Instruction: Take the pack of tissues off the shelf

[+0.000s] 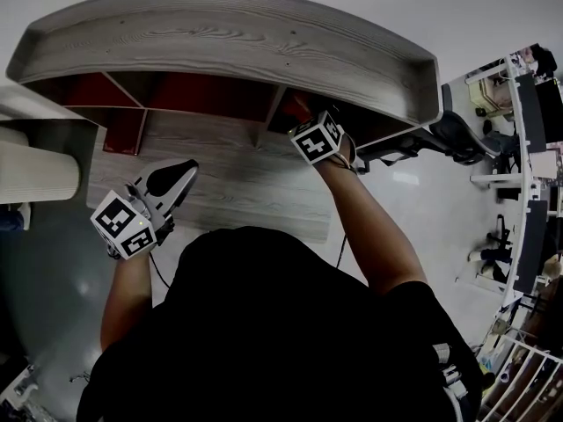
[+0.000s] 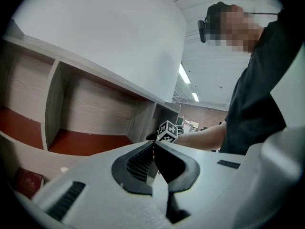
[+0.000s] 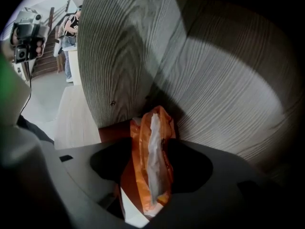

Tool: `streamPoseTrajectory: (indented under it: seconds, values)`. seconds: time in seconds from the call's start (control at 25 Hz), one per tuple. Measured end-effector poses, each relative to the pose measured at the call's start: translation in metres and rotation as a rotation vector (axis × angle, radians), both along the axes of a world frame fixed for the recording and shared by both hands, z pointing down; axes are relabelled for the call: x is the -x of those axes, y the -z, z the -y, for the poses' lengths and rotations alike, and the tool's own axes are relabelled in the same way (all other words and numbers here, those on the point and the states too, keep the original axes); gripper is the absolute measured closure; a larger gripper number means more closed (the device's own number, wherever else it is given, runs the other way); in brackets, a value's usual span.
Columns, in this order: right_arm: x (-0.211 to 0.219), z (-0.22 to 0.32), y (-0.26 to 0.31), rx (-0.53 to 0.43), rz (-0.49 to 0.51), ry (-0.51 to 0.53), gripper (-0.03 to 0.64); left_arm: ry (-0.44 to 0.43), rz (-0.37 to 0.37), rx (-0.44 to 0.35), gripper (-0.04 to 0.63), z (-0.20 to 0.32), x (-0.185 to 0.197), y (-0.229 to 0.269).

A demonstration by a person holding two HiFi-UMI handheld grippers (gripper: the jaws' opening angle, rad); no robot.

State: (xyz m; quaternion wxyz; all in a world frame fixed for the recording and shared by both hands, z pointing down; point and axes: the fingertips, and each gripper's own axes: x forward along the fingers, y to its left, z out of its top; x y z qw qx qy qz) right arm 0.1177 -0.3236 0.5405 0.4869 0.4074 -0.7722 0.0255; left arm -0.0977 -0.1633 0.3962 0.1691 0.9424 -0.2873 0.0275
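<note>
The left gripper point(image 2: 153, 146) is held low by the person's left side, short of the shelf unit point(image 1: 229, 42). Its jaws are pressed together with nothing between them. Further out, the person's right forearm point(image 1: 365, 227) reaches forward, and the right gripper point(image 3: 152, 144) goes in under the unit's grey wood-grain top, leaving only its marker cube point(image 1: 317, 139) showing from above.

In the right gripper view the pack of tissues point(image 3: 145, 175) fills the gap between the jaws. Both pads lie against its orange sides, so the jaws are grasping it. The pack stands on a narrow side, with a pale strip running along its upper face. Its long axis lies along the jaws, and its far end points deeper into the compartment. It sits on the red compartment floor point(image 3: 114, 130).

Just past its far end an upright wood-grain panel point(image 3: 119, 56) with a small screw hole meets the back wall point(image 3: 228, 109).
</note>
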Motion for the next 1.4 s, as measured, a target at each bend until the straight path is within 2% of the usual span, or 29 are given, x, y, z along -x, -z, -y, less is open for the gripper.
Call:
streamPoseTrajectory:
  seconds: [0.24,0.8,1.4]
  values:
    - [0.003,-0.003,-0.004,-0.004,0.02,0.024,0.416,0.008,-0.007,0.006,0.575,-0.001,0.0,-0.001]
    - [0.004,-0.014,-0.006,-0.011,-0.015,0.085,0.527,0.013,-0.01,0.016,0.575,-0.01,-0.006,-0.002]
    - [0.005,-0.021,-0.002,-0.001,-0.007,0.126,0.561,0.013,-0.013,0.018,0.575,-0.012,-0.016,0.0]
